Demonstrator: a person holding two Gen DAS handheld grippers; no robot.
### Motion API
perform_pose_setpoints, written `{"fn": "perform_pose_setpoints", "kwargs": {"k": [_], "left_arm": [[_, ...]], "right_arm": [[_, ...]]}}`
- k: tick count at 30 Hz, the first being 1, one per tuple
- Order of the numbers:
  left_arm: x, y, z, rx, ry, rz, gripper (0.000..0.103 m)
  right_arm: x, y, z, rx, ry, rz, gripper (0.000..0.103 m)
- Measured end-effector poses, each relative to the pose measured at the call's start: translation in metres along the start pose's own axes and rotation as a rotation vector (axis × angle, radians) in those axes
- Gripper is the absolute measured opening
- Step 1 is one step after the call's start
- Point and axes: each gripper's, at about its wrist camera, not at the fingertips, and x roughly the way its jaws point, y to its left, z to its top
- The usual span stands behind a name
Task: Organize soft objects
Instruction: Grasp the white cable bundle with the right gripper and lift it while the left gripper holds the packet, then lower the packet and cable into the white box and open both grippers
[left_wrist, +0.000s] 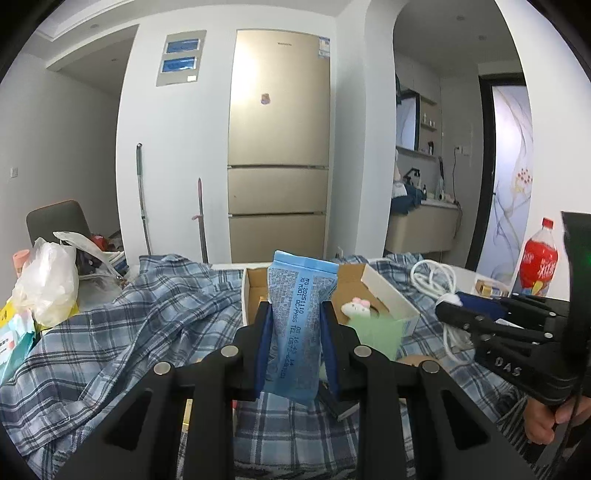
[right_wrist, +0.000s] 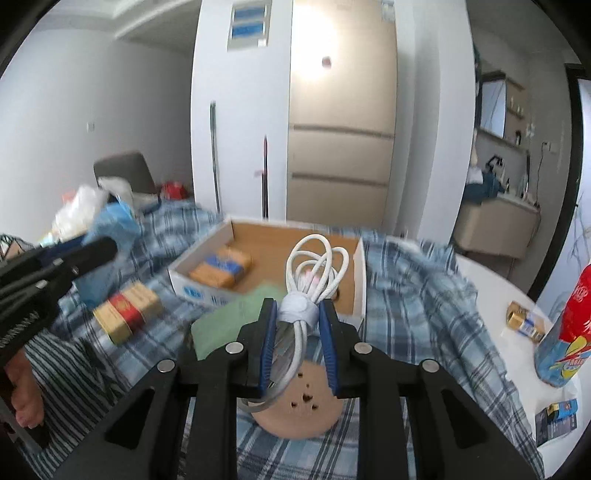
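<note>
Left gripper (left_wrist: 295, 314): jaws clamped on a blue tissue pack (left_wrist: 297, 314), held upright above the plaid cloth (left_wrist: 147, 321), just before the cardboard box (right_wrist: 266, 254). Right gripper (right_wrist: 297, 314): jaws closed on a bundled white cable (right_wrist: 314, 273) at its strap, raised over the box's near edge. Two orange packs (right_wrist: 221, 266) lie inside the box.

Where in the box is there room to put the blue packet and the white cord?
The cardboard box has bare floor at its back and right, behind the orange packet. The near edge is crowded by the green cloth. The left gripper holds the blue packet; the right gripper holds the white cord.
</note>
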Motion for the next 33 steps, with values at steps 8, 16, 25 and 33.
{"fn": "perform_pose_setpoints", "kwargs": {"k": [8,16,25,33], "left_arm": [[-0.006,-0.002,0.001,0.008,-0.026,-0.001,0.027],[-0.011,-0.004,0.002,0.016,-0.047,0.004,0.027],[-0.017,-0.016,0.012,0.052,-0.002,0.024,0.027],[-0.052,-0.021,0.059,0.062,-0.083,0.012,0.027]], "right_arm": [[-0.011,0.002,0.003,0.003,-0.068,0.018,0.022],[-0.014,0.0,0.002,0.004,-0.074,0.027,0.022],[-0.031,0.0,0.006,0.021,-0.104,0.024,0.022],[-0.071,-0.008,0.047,0.043,-0.201,0.014,0.022]]}}
